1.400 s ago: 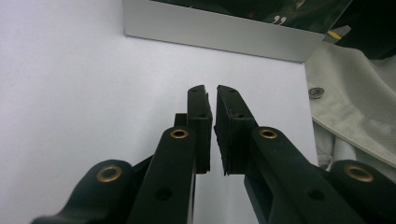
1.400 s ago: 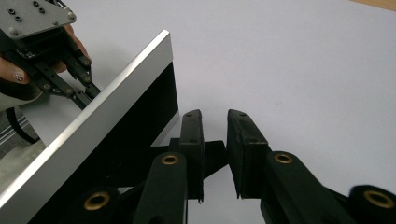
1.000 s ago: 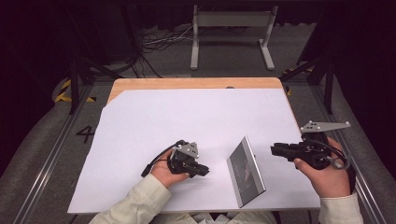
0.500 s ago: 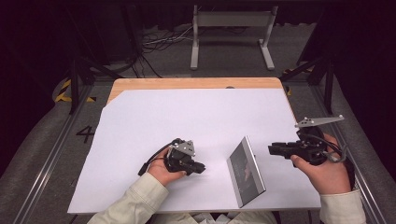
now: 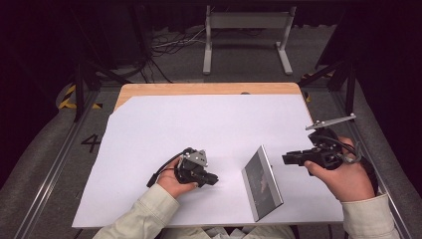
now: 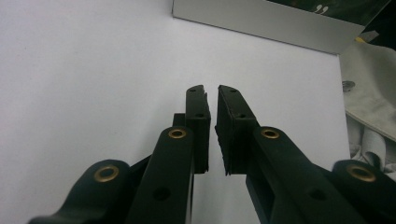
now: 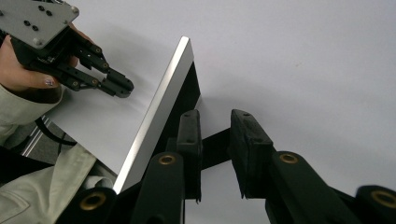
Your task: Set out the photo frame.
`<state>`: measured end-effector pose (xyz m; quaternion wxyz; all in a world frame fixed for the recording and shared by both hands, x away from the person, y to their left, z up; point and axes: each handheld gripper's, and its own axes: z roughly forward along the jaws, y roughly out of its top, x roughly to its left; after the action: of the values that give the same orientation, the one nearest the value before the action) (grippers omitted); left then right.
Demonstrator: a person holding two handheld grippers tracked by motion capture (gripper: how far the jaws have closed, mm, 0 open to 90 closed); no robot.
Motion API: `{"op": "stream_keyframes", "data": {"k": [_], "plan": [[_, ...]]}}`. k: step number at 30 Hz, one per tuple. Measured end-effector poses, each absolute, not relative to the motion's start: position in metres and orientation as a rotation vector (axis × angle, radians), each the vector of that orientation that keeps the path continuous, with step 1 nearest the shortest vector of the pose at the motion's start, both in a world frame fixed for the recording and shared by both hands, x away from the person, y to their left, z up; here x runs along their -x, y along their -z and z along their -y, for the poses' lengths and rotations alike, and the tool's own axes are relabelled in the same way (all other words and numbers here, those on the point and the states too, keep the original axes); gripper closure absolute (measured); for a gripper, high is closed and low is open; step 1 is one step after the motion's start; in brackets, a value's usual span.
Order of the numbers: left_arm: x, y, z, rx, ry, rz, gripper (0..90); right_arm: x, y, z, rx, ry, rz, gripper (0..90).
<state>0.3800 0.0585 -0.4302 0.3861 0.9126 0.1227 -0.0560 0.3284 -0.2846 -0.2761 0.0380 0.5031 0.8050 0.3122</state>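
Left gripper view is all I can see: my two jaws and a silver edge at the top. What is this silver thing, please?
Observer: It is the side of a flat silver box with a dark top. It lies on the white paper.
Operator: Where is the other gripper?
Observer: The right gripper is on the opposite side of the box from the left gripper. It points at the box, and in the high view a thin strip of paper seems to lie between them.
Operator: Does it hold anything?
Observer: No. In the right gripper view its jaws stand apart with nothing between them.
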Motion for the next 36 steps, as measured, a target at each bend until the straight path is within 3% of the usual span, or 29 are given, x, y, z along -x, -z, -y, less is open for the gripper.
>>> {"op": "stream_keyframes", "data": {"k": [36], "plan": [[-0.380,0.432,-0.059,-2.327,0.138,-0.326,83.5,-0.322,0.267,0.252,-1.709,-0.820,-2.522,68.0]]}}
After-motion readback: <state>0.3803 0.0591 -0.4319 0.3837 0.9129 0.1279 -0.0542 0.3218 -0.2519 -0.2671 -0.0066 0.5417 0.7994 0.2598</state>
